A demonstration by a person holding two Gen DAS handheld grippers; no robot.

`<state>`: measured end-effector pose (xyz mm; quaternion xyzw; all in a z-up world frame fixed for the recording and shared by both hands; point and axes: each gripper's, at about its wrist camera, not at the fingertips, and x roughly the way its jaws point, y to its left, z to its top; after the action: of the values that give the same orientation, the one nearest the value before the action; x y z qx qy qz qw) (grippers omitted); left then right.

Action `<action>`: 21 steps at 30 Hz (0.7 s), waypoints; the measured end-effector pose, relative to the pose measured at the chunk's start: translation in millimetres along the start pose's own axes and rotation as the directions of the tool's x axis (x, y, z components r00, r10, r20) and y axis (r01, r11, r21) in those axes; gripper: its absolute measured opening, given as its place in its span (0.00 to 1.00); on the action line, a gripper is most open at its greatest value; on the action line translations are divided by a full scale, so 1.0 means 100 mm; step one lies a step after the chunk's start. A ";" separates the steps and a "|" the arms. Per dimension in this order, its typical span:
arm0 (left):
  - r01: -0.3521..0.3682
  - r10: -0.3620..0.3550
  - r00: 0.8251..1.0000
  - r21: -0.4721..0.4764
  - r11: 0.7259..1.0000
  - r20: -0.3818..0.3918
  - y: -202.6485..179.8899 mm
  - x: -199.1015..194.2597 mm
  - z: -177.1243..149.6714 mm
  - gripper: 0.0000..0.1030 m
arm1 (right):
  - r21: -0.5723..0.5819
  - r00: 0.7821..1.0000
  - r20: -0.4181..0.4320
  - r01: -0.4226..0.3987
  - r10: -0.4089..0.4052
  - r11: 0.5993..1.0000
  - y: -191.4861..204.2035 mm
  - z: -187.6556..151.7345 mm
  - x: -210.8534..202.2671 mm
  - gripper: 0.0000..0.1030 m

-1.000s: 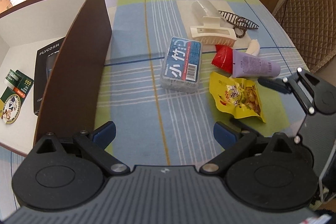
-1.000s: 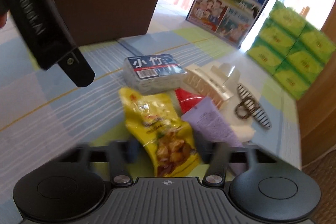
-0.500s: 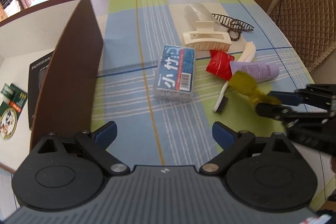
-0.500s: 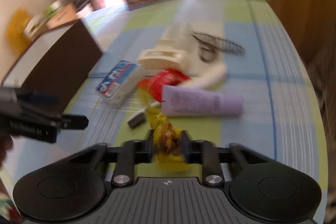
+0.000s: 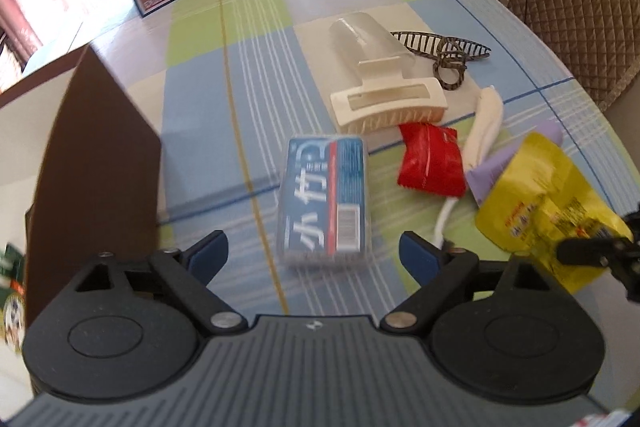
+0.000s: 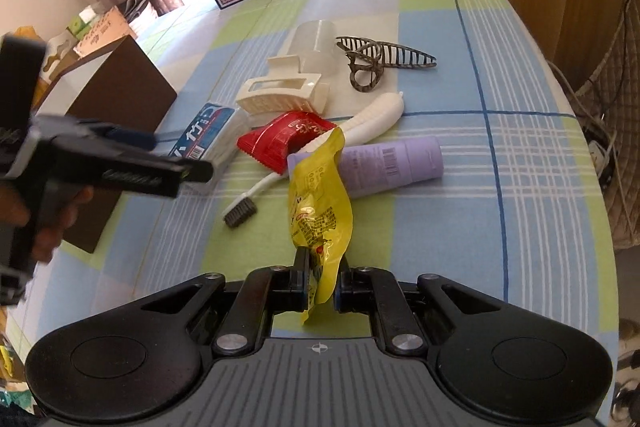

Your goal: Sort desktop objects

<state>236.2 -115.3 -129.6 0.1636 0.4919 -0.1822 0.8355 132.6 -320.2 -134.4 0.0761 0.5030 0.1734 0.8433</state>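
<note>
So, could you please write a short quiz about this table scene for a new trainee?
1. True or false: the right gripper is shut on the yellow snack packet.
2. What lies under the red packet? A) hair claw B) toothbrush C) scissors
3. Fill in: ahead of the left gripper, between its closing fingers but not yet touched, lies the blue-labelled ____.

Key: 1 true; 2 B; 3 box.

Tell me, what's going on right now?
Right tongs shut on yellow snack bag, lifted. Left tongs closing, nothing gripped, over toothpick box. Nothing blocking.
</note>
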 end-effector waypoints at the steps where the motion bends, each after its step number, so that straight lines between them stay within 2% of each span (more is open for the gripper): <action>1: -0.001 0.001 1.000 0.012 1.000 -0.003 -0.01 0.05 0.03 0.80 | -0.004 1.000 0.000 0.001 -0.001 1.000 0.01 0.00 0.00 0.07; 3: -0.008 0.009 1.000 0.031 0.999 -0.013 -0.02 0.14 0.09 0.72 | -0.011 1.000 -0.002 0.005 -0.005 1.000 0.02 0.00 0.01 0.07; 7: -0.008 0.009 1.000 0.044 0.999 -0.026 -0.02 0.28 0.15 0.63 | -0.029 1.000 -0.005 0.012 -0.012 1.000 0.06 0.01 0.01 0.07; 9: 0.022 -0.020 0.999 0.038 0.999 -0.031 -0.01 0.32 0.14 0.52 | -0.039 1.000 -0.004 0.016 -0.017 0.999 0.07 0.02 0.01 0.07; 13: 0.013 -0.012 1.000 0.021 1.000 -0.020 0.01 0.30 0.08 0.51 | -0.063 1.000 -0.003 0.017 -0.017 0.998 0.09 0.02 0.01 0.07; 21: 0.000 -0.001 0.999 -0.032 0.999 -0.048 0.09 0.16 -0.17 0.51 | -0.124 1.000 0.000 0.024 -0.024 0.992 0.19 0.07 0.08 0.07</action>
<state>234.8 -101.7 -150.8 0.1544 0.5145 -0.1708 0.8260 138.2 -299.0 -131.3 0.0173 0.4928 0.1943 0.8480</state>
